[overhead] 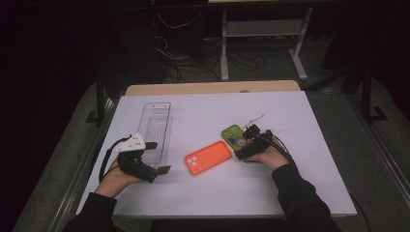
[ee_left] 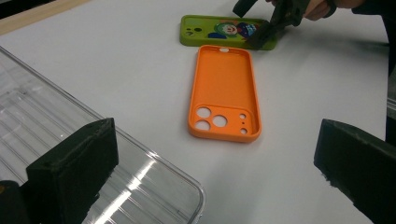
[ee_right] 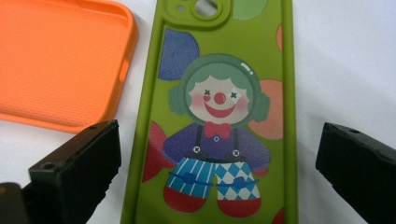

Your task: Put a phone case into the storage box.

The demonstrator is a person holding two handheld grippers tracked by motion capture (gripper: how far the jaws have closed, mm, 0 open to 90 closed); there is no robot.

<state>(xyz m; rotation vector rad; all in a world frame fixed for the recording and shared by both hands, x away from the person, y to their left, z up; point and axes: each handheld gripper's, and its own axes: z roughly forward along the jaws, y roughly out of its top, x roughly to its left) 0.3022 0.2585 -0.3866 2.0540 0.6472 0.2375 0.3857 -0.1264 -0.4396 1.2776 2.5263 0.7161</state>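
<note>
Right tongs (ee_right: 219,154) gaping wide, jaws either side of the green clown phone case (ee_right: 219,116), gripping nothing yet. Lying flat on the white desk (overhead: 290,174) just beside the orange case (overhead: 208,157); left tongs (ee_left: 210,177) equally open and empty over the clear tray (ee_left: 56,140). Likely light, flexible and a little grippy: best pinched across the long raised edges.

My stock: green case (ee_right: 219,116), matt printed plastic; orange case (ee_left: 224,93), matt, finely textured inside; tray (ee_left: 93,154), clear glossy ribbed plastic.
</note>
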